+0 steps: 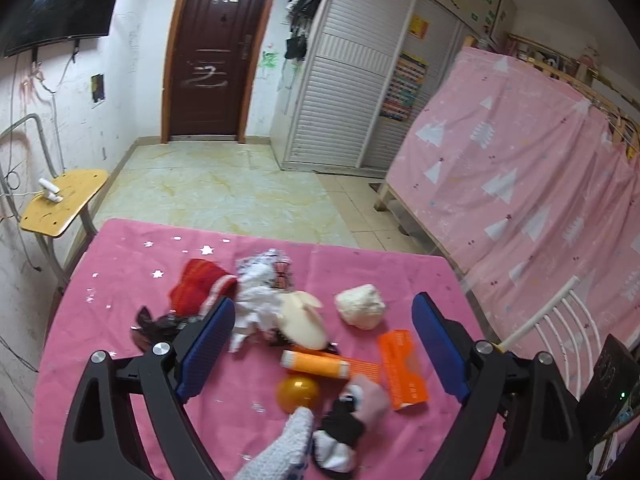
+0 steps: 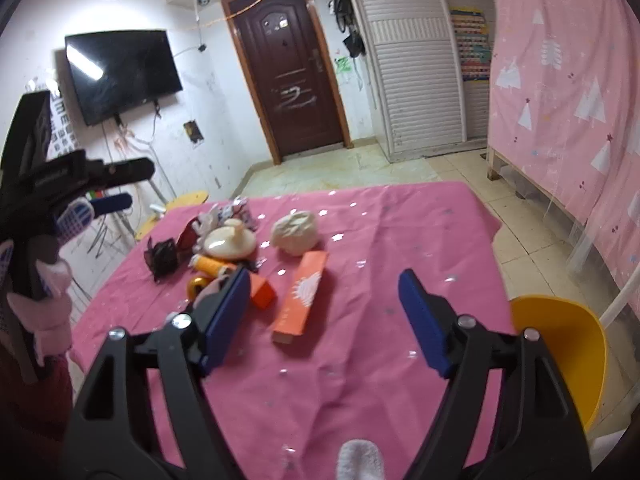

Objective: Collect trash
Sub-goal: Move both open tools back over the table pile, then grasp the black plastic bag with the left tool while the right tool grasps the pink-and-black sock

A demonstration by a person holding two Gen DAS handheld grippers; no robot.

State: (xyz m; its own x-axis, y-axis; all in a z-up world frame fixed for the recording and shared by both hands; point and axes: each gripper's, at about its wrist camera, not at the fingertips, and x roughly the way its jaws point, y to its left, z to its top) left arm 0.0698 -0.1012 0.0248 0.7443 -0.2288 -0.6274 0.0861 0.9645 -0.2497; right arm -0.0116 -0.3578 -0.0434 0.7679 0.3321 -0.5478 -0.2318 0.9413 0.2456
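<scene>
Hovering over the pink tablecloth (image 2: 360, 360), the left gripper (image 1: 324, 344) and right gripper (image 2: 320, 316) both gape, holding nothing. Judging by this, the reach-in step is under way; next, one must close on litter such as the crumpled paper ball (image 1: 360, 306) beside the orange box (image 2: 300, 296).

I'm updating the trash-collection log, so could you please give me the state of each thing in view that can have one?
Left claw: open, empty, above the pile.
Right claw: open, empty, above the cloth.
Orange box: lying flat, closed.
Orange tube: on its side.
Crumpled paper ball: loose on the cloth.
Yellow bin: at the table's right edge, contents not visible.
Door: shut.
TV: off.
</scene>
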